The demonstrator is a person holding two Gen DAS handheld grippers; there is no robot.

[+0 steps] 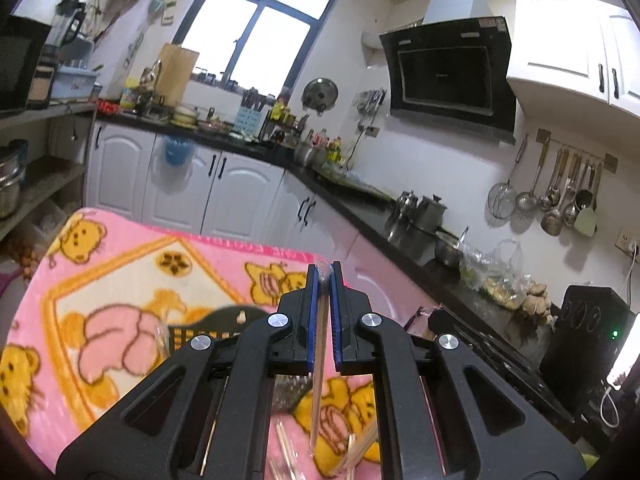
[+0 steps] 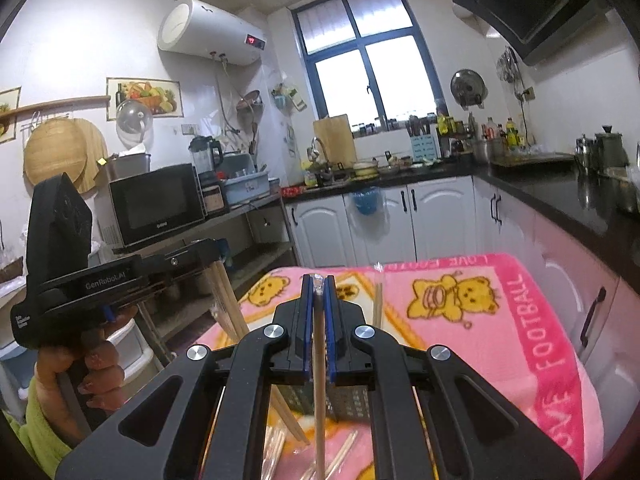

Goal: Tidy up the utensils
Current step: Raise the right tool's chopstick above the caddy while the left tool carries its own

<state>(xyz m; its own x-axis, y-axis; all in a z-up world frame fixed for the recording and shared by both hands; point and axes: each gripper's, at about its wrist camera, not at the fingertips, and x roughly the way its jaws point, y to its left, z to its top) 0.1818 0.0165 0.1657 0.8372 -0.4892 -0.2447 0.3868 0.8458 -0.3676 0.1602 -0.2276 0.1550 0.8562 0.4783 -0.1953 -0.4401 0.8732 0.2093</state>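
The left tongs [image 1: 324,276] were clamped on a wrapped pair of wooden chopsticks [image 1: 319,376], the clear wrapper's tip poking out above the blue pads while the sticks hung down toward the pink bear-print blanket [image 1: 120,280] that covered the counter. The right tongs [image 2: 319,286] were likewise closed on a second wrapped chopstick pair [image 2: 319,392], which dangled straight down between the arms. In the right wrist view, the left tool sat at the left edge, gripped by a hand [image 2: 86,376] in a green sleeve, its chopsticks slanting down. More wrapped chopsticks [image 2: 340,454] lay loose on the blanket below, beside a black perforated basket [image 2: 352,402]. Another wrapped pair [image 2: 377,304] stood upright just beyond the right tongs.
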